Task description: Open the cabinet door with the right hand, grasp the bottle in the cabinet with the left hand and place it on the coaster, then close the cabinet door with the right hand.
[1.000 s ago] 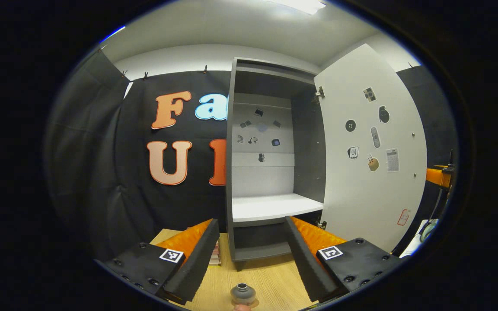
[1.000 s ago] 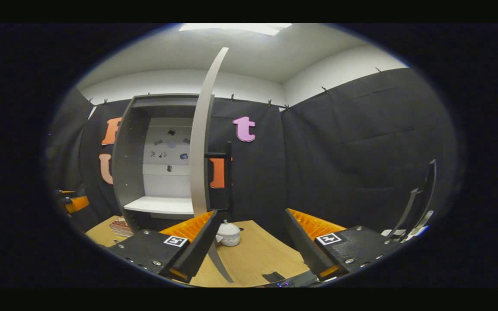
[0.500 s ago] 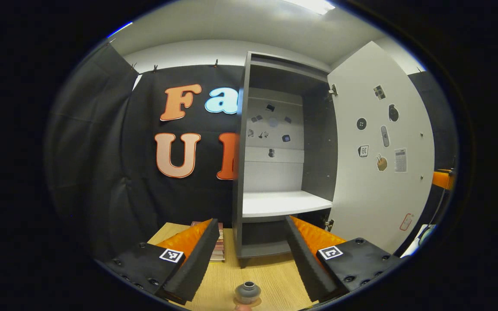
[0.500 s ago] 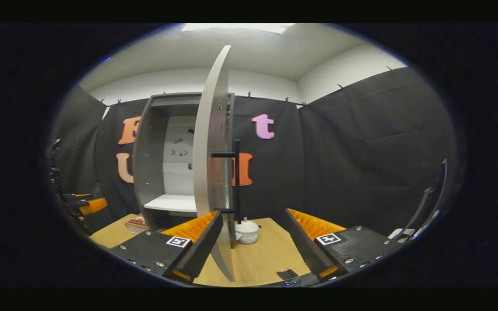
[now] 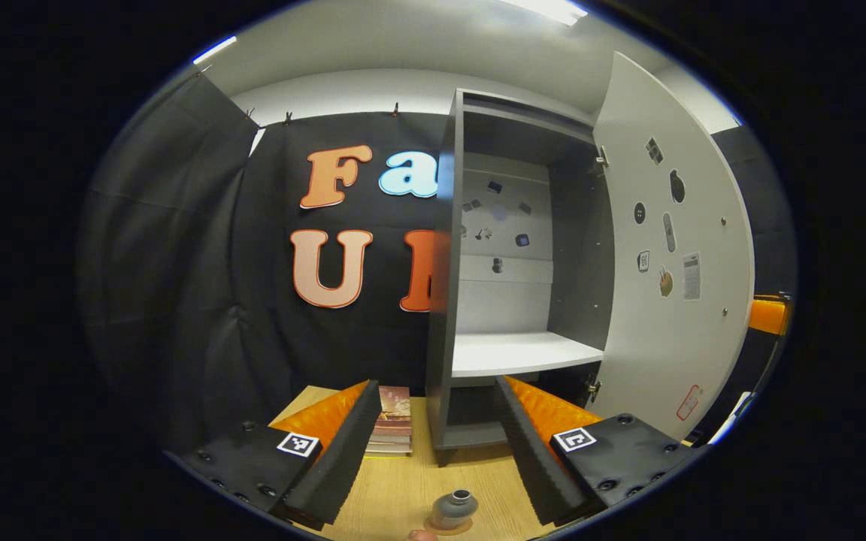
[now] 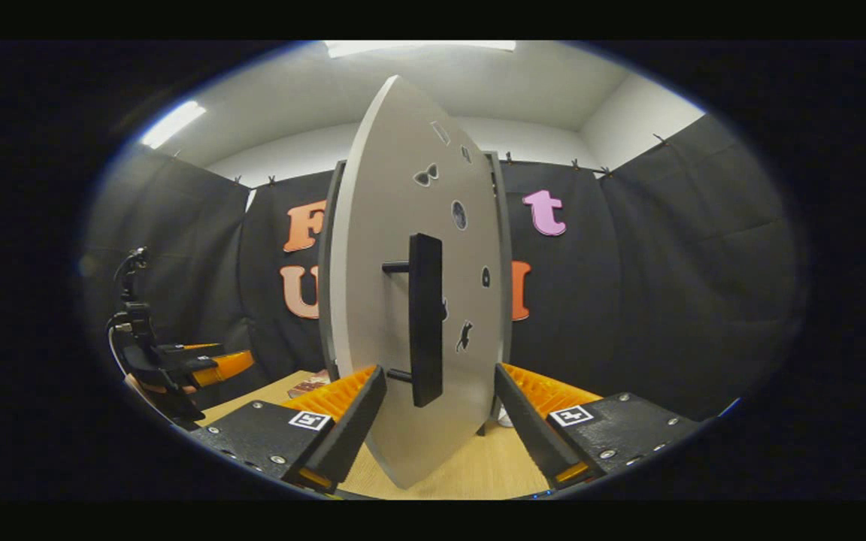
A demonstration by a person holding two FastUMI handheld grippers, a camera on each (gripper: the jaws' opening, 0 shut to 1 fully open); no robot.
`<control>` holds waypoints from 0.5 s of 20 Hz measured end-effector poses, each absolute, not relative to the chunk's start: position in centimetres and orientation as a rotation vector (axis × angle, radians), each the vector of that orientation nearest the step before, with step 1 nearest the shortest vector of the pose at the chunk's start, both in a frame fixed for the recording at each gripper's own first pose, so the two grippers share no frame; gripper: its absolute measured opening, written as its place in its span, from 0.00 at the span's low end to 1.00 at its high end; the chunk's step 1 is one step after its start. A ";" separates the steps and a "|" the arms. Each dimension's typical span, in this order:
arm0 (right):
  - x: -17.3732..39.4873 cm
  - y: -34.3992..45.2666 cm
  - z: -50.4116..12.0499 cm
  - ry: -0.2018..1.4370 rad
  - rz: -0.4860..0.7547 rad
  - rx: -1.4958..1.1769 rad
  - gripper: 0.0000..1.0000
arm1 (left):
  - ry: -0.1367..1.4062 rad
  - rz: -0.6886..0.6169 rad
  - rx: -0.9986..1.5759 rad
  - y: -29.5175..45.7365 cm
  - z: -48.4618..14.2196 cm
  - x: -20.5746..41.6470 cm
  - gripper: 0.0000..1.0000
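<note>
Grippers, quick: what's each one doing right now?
Left gripper: open, holding nothing.
Right gripper: open, fingers either side of the door handle, not gripping.

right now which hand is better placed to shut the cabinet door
Right. The right gripper faces the door head on, open, its handle between the fingers. The left gripper is open over the bottle on the coaster, away from the door.

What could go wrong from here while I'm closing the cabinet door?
1. The right gripper is open around the black door handle without pressing it, so a push could glance off and the cabinet door stay ajar.
2. The bottle sits on the coaster just below the open left gripper; dropping that hand might topple it.
</note>
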State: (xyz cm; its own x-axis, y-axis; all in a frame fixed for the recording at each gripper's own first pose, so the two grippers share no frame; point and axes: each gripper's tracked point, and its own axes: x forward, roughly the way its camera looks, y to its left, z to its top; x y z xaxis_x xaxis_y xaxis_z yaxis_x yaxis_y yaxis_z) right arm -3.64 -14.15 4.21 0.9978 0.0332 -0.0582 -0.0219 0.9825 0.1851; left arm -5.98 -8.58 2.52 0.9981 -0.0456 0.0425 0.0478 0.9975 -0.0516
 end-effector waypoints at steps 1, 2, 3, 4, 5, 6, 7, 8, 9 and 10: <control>-2.9 -13.5 3.9 0.071 0.041 0.188 0.90 | -0.042 -0.036 -0.049 -7.9 2.6 -6.0 0.97; -2.3 -12.5 4.0 0.066 0.067 0.205 0.97 | -0.042 -0.024 -0.047 -7.2 2.5 -5.7 0.98; -1.6 -11.4 4.0 0.073 0.089 0.222 0.90 | -0.044 -0.013 -0.047 -6.5 2.6 -5.5 0.98; -0.8 -10.2 3.8 0.078 0.118 0.244 0.96 | -0.044 -0.002 -0.046 -5.9 2.6 -5.2 0.98; 0.3 -9.2 3.5 0.088 0.141 0.264 0.96 | -0.042 0.005 -0.046 -5.4 2.5 -5.0 0.98; 1.3 -7.9 3.3 0.095 0.167 0.282 0.84 | -0.043 0.013 -0.048 -4.8 2.5 -4.8 0.97; 2.3 -6.7 3.1 0.105 0.189 0.299 0.89 | -0.043 0.020 -0.049 -4.4 2.6 -4.4 0.96; 3.5 -5.4 2.8 0.115 0.211 0.305 0.78 | -0.042 0.025 -0.050 -3.9 2.5 -3.9 0.94; 4.5 -4.1 2.5 0.121 0.230 0.302 0.76 | -0.041 0.029 -0.052 -3.5 2.5 -3.5 0.94; 5.2 -3.5 2.6 0.125 0.248 0.295 0.72 | -0.039 0.031 -0.054 -3.2 2.3 -3.3 0.94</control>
